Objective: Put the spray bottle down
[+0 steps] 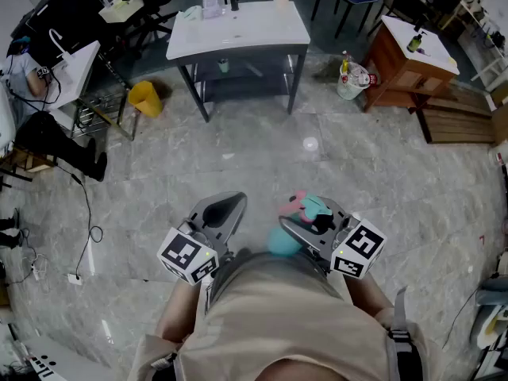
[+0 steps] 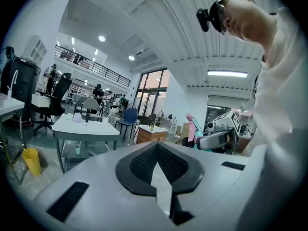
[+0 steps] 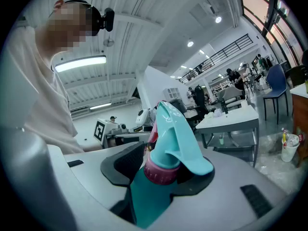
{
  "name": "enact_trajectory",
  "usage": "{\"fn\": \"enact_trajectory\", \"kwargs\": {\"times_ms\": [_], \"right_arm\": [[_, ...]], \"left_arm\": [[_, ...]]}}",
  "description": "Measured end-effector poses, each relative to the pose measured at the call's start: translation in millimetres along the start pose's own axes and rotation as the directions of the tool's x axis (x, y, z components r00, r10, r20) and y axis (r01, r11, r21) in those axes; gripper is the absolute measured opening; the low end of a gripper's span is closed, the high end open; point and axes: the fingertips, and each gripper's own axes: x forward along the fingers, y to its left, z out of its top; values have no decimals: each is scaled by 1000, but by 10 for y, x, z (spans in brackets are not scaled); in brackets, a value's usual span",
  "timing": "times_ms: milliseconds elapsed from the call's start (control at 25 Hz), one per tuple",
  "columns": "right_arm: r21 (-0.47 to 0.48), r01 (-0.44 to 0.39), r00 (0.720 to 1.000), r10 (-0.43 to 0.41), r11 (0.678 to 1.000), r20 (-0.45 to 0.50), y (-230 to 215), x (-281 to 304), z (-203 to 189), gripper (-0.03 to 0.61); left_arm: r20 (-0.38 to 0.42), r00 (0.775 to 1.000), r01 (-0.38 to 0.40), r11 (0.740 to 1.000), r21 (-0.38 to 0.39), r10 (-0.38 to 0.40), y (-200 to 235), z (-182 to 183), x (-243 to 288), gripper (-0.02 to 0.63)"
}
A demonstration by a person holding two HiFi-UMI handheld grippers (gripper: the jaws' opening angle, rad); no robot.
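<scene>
A teal spray bottle (image 1: 305, 209) with a pink collar and pink trigger stands upright between the jaws of my right gripper (image 1: 308, 222), which is shut on its neck. In the right gripper view the bottle (image 3: 174, 139) fills the middle, nozzle pointing right, with the black pads on either side of it. My left gripper (image 1: 225, 209) is held level beside it, close to the person's waist, jaws together and empty. The left gripper view shows its black pads (image 2: 139, 165) meeting at a point, and the bottle (image 2: 194, 128) in the right gripper (image 2: 219, 139) off to the right.
A white table (image 1: 238, 34) stands ahead across the grey marble floor, with small items on it. A yellow bucket (image 1: 145, 98) is to its left, a white bucket (image 1: 352, 80) and a wooden cabinet (image 1: 405, 62) to its right. Desks and cables line the left side.
</scene>
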Motion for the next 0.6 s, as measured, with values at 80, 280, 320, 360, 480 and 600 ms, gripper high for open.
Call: {"fn": "enact_trajectory", "kwargs": {"times_ms": [80,280,320,360,480,600], "right_arm": [[-4,1,1000,-1,1000,-1,-74,-39,-1,192],[-6,-10,1000,10,1000,-5,-215,-96,7,192],[-6,-14,1000,14,1000,-6,-233,-106,10,192],[-5,-15,1000,15,1000,-6,-254,-119,16,192],[22,0,1000,0,1000,13,-367,-178,45,192],[59,-11,999,9,998,43,-462,-242,72,192]], "left_arm": [[2,1000,0,1000,6,0,-13,13,79,8],[-3,1000,-15,1000,8,15,-15,20,209,8],[-5,1000,-19,1000,8,19,-21,21,226,8],[-6,1000,-24,1000,8,24,-30,23,245,8],[-9,999,-34,999,5,34,-58,25,322,8],[-11,999,-51,999,5,51,-75,17,395,8]]}}
